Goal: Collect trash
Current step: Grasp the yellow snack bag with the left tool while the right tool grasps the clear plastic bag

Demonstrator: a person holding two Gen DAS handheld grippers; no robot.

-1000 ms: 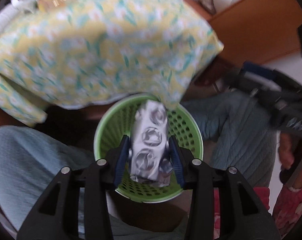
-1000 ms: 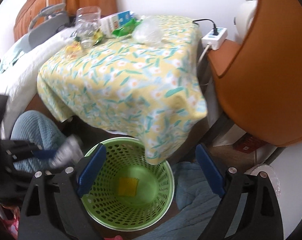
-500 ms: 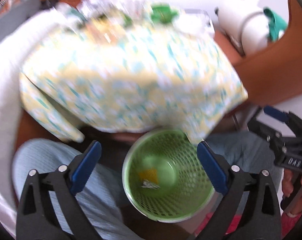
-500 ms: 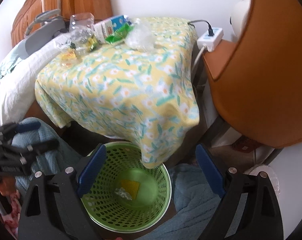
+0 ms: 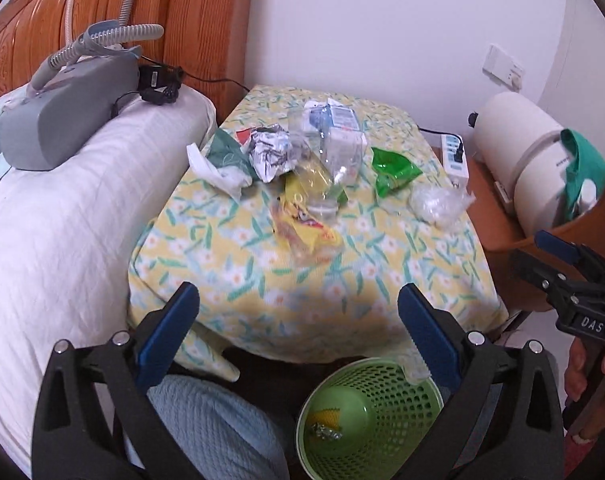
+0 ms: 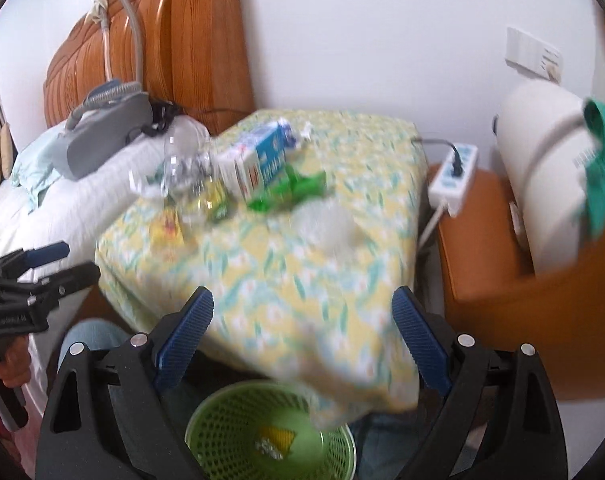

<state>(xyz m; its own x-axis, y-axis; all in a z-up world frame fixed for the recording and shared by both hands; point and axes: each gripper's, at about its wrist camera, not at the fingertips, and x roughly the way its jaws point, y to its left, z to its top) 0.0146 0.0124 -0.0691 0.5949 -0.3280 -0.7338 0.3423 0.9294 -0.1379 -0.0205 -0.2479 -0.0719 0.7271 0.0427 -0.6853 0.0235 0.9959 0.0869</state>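
The left wrist view is sharp. It shows the litter on the flowered tablecloth point(image 5: 262, 248) piece by piece: a crumpled printed paper ball point(image 5: 271, 151), a white tissue point(image 5: 216, 168) at the far left edge, a clear plastic bottle point(image 5: 322, 160) lying on a yellow wrapper point(image 5: 302, 228), a milk carton point(image 5: 340, 128) behind it, a green wrapper point(image 5: 392, 168) and a clear plastic bag point(image 5: 436, 202) to the right. It also shows the right gripper point(image 5: 558, 264) at the right edge, with fingers of the person's hand point(image 5: 590, 372) below it.

The right wrist view is blurred. There the carton point(image 6: 262, 156) and the green wrapper point(image 6: 290, 190) can still be made out; the rest of the pile is a smear. This view shows the left gripper point(image 6: 42, 264) at the left edge, and more of the orange cabinet point(image 6: 478, 240) with the white power strip point(image 6: 452, 176) on it.

The left gripper's point(image 5: 298, 320) jaws stand wide apart with nothing between them, over the near edge of the cloth. The right gripper's point(image 6: 302, 320) jaws are also spread wide and empty.

The green basket point(image 5: 402, 396) stands on the floor below the near edge of the table, between the person's knees. In it lie a yellow scrap point(image 5: 326, 418) and a crumpled piece of silver foil point(image 5: 326, 434), both on the bottom. The right wrist view shows the same basket point(image 6: 222, 428), partly under the hanging corner of the cloth.
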